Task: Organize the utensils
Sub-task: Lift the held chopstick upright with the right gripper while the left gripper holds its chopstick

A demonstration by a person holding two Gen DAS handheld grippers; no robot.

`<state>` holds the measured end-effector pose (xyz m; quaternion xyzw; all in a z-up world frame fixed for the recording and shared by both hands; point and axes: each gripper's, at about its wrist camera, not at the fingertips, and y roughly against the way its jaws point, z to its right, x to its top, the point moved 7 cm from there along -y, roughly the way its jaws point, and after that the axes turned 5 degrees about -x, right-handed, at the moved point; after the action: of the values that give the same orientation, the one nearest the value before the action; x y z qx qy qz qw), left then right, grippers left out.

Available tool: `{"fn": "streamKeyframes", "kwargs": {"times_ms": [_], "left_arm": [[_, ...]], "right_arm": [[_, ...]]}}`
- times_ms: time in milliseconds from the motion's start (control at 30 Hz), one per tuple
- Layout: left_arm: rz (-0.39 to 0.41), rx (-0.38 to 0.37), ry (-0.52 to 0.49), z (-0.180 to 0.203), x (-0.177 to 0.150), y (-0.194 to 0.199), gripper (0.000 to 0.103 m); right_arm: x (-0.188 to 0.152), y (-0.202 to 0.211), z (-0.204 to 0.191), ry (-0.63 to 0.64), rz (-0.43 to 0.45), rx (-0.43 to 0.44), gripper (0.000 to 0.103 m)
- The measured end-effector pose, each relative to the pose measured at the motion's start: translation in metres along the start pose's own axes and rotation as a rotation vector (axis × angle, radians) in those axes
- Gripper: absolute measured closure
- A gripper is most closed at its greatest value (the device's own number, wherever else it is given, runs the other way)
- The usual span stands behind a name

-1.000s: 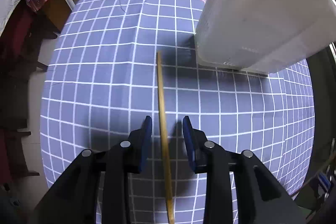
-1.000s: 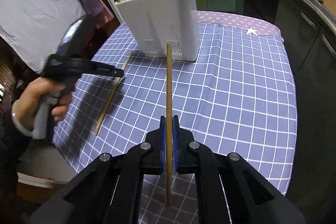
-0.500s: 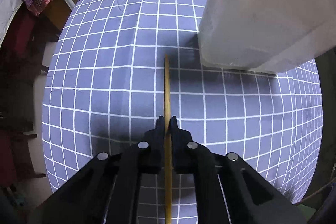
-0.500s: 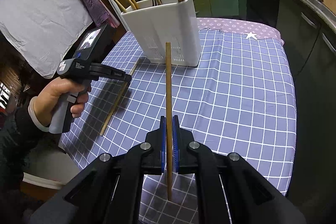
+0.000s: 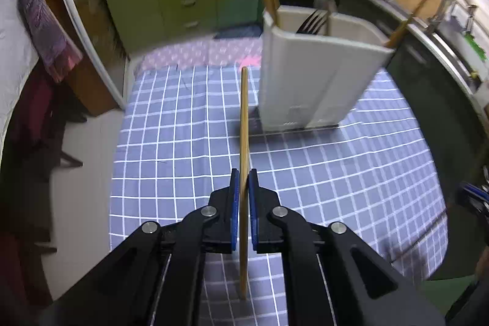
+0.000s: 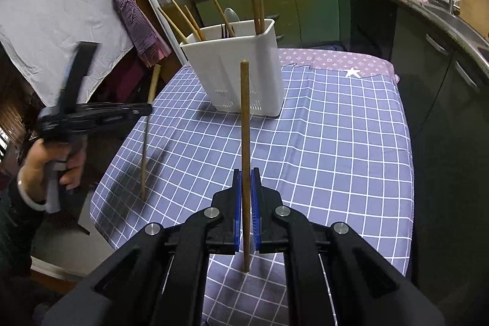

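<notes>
Left claw [image 5: 241, 185]: clamped on chopstick [image 5: 244, 124], lifted off table [image 5: 183, 142]. Right claw [image 6: 246, 185]: clamped on dark chopstick [image 6: 244, 127], upright. Caddy [image 6: 241, 75]: white, holding chopsticks, fork

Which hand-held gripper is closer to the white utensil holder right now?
Left, probably. The left hand-held gripper is raised beside the white utensil holder; the right hand-held gripper hangs back, facing it.
</notes>
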<state>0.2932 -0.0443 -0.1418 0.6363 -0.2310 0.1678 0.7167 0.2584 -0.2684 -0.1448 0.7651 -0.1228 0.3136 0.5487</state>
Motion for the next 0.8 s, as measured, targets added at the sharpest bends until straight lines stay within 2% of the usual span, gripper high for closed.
{"fn": "streamKeyframes", "kwargs": {"times_ms": [100,267,500,800], "left_arm": [[0.068,-0.004,-0.026,-0.001,-0.006,0.024,0.097],[0.128,-0.028,-0.042,-0.002,-0.014,0.051,0.097],[0.156,-0.048,-0.054,0.001,-0.028,0.066,0.097],[0.174,-0.061,-0.082,0.010,-0.029,0.077,0.097]], "right_arm": [[-0.001,0.001,-0.003,0.005,0.002,-0.004,0.096],[-0.003,0.002,-0.004,0.012,0.005,-0.015,0.096],[-0.003,0.007,-0.007,0.021,0.021,-0.032,0.096],[-0.005,0.006,-0.008,0.026,0.016,-0.037,0.096]]}}
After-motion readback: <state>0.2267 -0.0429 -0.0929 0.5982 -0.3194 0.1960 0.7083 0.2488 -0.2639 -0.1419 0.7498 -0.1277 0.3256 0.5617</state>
